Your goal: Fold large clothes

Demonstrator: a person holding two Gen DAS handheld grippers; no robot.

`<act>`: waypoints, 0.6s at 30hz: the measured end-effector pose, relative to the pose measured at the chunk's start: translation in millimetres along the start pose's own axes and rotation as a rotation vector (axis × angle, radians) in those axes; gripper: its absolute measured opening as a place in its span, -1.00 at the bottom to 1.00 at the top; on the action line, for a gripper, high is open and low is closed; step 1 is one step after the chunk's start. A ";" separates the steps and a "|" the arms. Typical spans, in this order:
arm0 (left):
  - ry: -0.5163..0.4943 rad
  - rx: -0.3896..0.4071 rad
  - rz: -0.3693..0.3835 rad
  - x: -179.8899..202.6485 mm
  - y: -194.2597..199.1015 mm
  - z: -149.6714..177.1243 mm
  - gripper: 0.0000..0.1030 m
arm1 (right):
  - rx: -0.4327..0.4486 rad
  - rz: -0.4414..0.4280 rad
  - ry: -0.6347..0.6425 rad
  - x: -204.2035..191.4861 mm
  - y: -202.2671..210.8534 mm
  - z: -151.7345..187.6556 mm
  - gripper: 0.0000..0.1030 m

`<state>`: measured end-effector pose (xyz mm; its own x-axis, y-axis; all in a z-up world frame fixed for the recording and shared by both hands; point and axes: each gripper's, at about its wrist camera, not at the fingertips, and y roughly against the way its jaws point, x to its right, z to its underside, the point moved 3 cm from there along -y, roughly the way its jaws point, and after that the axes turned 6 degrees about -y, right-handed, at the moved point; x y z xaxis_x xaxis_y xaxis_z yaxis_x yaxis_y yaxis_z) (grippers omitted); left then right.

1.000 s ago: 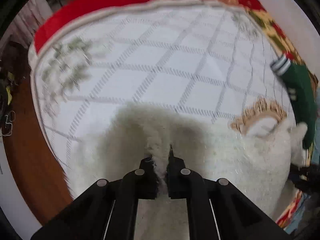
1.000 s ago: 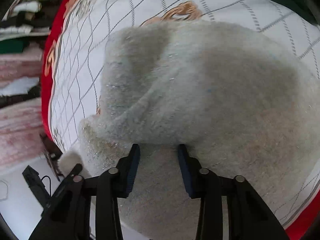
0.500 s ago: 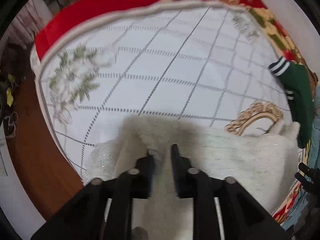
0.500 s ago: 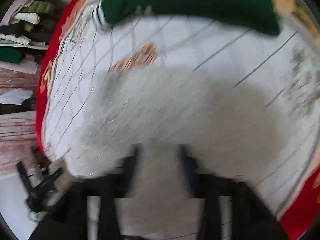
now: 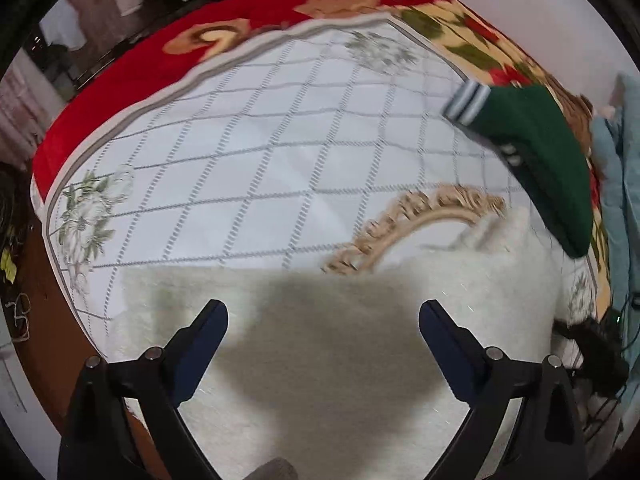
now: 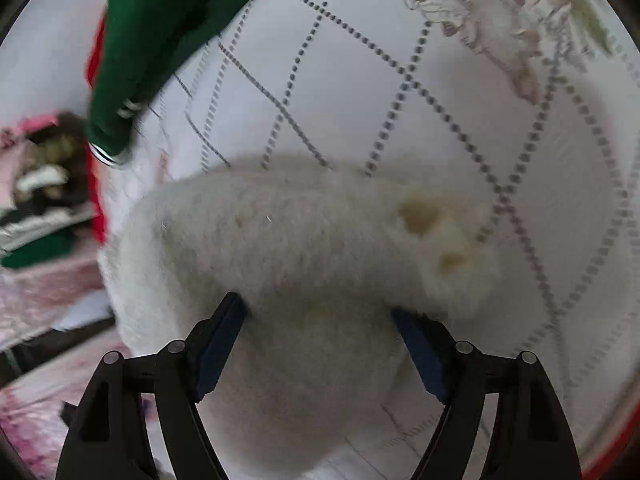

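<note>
Both tools are spread wide and grip nothing: my left tool (image 5: 323,318) and right tool (image 6: 318,314) hover over the white fleece garment (image 5: 340,340), which lies on the bed's quilt (image 5: 248,160) beside the green sweater (image 5: 536,152). One fold looks laid; next I need a fresh edge to pinch.

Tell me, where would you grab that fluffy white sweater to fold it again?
Probably at the far straight edge of the white sweater, near its left corner, coming from above. That edge lies flat on the quilted bedspread, so the open fingers could pinch it without catching the green garment.
</note>
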<state>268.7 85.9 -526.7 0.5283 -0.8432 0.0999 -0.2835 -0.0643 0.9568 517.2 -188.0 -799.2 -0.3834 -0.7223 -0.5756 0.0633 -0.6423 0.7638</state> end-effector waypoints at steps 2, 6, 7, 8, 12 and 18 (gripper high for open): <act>-0.025 -0.017 -0.001 13.9 -0.8 9.3 0.90 | -0.014 -0.040 -0.003 0.0 1.5 2.3 -0.20; -0.070 -0.064 0.015 36.8 -5.7 29.7 0.90 | 0.013 0.028 -0.004 14.0 27.8 13.4 0.03; -0.075 -0.072 0.016 40.6 -7.3 32.5 0.90 | 0.025 0.023 -0.007 21.2 39.3 19.2 0.14; -0.078 -0.080 0.020 44.7 -9.1 34.3 0.90 | 0.038 0.008 -0.010 29.7 49.4 26.2 0.34; -0.108 -0.105 -0.001 57.7 -29.4 38.9 0.90 | -0.014 -0.110 -0.065 62.6 49.9 46.0 0.72; -0.102 -0.187 0.029 59.9 -69.3 41.6 1.00 | -0.108 -0.370 -0.061 37.4 -20.1 25.1 0.75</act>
<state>286.7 17.6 -598.4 0.4353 -0.8937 0.1087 -0.1387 0.0528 0.9889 478.5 -195.6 -828.7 -0.4521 -0.4227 -0.7855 0.0065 -0.8821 0.4709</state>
